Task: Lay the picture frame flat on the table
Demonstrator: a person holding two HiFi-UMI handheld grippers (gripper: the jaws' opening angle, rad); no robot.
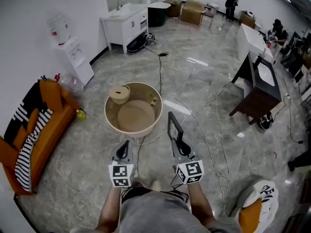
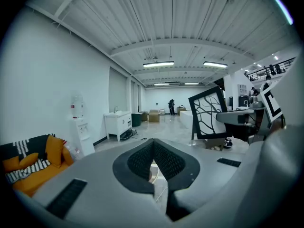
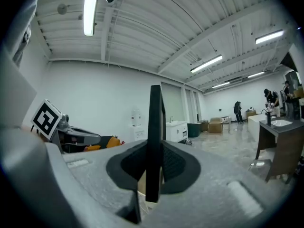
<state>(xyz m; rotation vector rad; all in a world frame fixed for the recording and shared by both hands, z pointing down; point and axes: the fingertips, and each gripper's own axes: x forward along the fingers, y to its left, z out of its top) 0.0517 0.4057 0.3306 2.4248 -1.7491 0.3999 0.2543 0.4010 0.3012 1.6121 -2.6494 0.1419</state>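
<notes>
A black picture frame (image 1: 173, 125) with a branch pattern stands upright in the air, just right of the round beige table (image 1: 108, 111). My right gripper (image 1: 175, 139) is shut on its lower edge. In the right gripper view the frame (image 3: 154, 127) shows edge-on, pinched between the pads of the right gripper (image 3: 154, 152). The left gripper view shows the frame's (image 2: 207, 113) face at the right, tilted. My left gripper (image 1: 124, 143) hovers at the table's near rim; the left gripper's (image 2: 153, 145) pads meet with nothing between them.
On the table lie a beige bowl-like piece (image 1: 119, 93) and a small object (image 1: 153, 101). An orange sofa (image 1: 34, 130) stands at the left, a water dispenser (image 1: 77, 57) and a white sink cabinet (image 1: 125, 23) behind, a dark vanity (image 1: 262, 89) at the right. Cables (image 1: 160, 72) cross the floor.
</notes>
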